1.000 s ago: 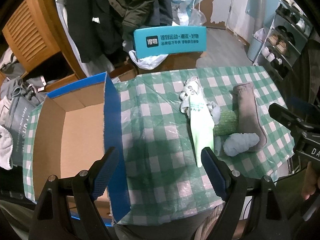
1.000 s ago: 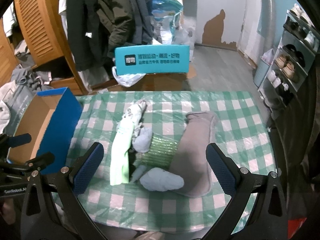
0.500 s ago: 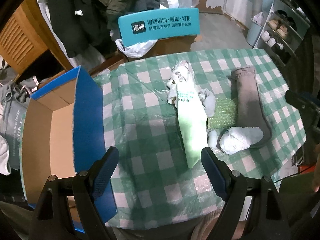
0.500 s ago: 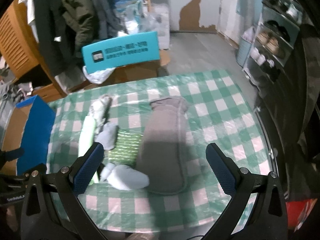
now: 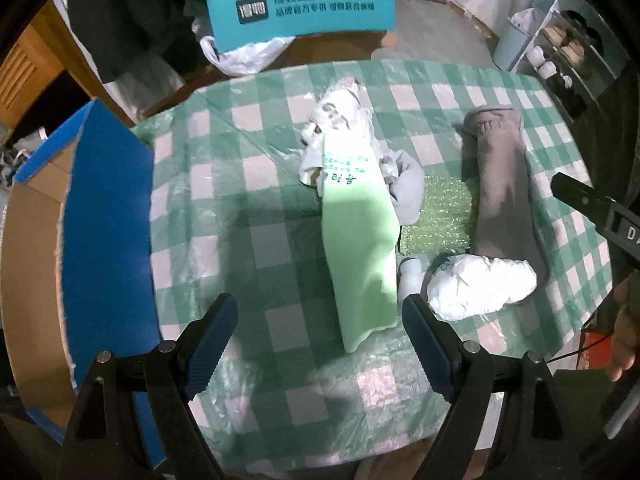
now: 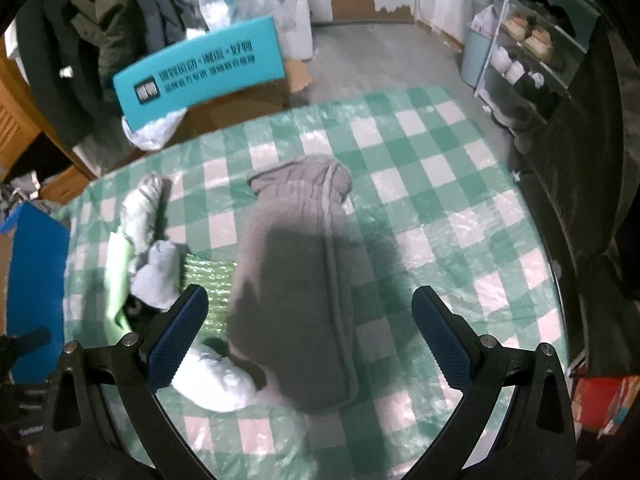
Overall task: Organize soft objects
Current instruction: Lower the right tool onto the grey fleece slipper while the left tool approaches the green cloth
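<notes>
Soft items lie on a green-checked tablecloth (image 5: 264, 208). A light green folded cloth (image 5: 360, 248) lies in the middle, with a white printed bundle (image 5: 340, 116) at its far end. A grey cloth (image 5: 408, 188), green bubble wrap (image 5: 440, 216), a white bundle (image 5: 480, 284) and a long grey pouch (image 5: 504, 188) lie to its right. My left gripper (image 5: 320, 344) is open above the green cloth's near end. My right gripper (image 6: 308, 340) is open above the grey pouch (image 6: 296, 288).
An open cardboard box with blue outer walls (image 5: 104, 240) stands at the table's left side. A teal sign (image 5: 304, 4) and hanging coats stand behind the table. A shoe rack (image 6: 532, 52) is at the right. The right tool shows in the left wrist view (image 5: 592, 208).
Both grippers have moved forward and lower toward the table. The left has closed in on the green cloth, the right has shifted right over the grey pouch. Both stayed open.
</notes>
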`<state>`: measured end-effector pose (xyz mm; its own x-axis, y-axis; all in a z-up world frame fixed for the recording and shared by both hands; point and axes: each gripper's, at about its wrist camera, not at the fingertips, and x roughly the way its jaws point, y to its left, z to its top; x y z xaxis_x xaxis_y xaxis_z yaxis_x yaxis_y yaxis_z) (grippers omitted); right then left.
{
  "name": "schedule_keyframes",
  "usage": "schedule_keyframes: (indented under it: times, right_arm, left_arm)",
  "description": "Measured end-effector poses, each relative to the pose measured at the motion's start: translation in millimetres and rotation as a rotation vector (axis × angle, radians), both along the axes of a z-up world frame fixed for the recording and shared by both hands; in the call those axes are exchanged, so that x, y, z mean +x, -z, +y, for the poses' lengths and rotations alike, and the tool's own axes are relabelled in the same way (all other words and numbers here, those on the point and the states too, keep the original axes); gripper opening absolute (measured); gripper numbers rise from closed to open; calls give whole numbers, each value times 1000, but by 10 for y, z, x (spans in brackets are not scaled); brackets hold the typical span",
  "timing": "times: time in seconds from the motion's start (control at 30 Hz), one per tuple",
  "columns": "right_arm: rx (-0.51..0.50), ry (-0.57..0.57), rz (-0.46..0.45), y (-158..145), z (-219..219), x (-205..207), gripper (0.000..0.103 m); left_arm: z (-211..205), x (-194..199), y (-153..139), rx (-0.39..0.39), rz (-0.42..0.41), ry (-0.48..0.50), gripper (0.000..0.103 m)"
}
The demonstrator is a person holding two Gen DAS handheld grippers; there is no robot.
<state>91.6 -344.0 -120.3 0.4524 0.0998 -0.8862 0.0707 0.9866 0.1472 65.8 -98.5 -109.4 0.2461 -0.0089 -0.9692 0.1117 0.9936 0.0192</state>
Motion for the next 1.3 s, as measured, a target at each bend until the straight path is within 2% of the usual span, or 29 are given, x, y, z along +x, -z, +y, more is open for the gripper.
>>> schedule_keyframes:
  times: [0.2,0.43,0.6,0.8,0.87,0.93,1.0,1.07,1.17,1.3]
  right_arm:
    - [27,9,61,222,-13,97,101]
    - [18,4,84,326,-9,126,101]
    - [2,-11,97,402,35,163,97]
    - [2,-42,107,450,106,168,82]
    - [1,-50,106,450,125,163,78]
    - [3,-56,106,449,139,162,72]
    - [10,-64,110,453,150,167,63]
    - [17,-68,116,466,166,173,48]
    - [25,-80,126,484,176,170,32]
    - [35,-87,128,480,189,173,27]
  left_arm:
    - [-101,128,195,19,39,-8,86]
    - [-194,283,345,49,56,-6,86]
    - [-143,355,399,20,59,-17,84]
    - [-3,368,372,-83,55,-40,51]
    - [27,376,367,-107,59,-43,35]
    - [58,367,360,-128,64,-47,24]
    - [89,354,358,-133,64,-50,19]
    - [127,357,367,-134,63,-52,12]
    - [202,313,356,-159,69,-59,11]
    - [244,257,314,-171,63,-68,10]
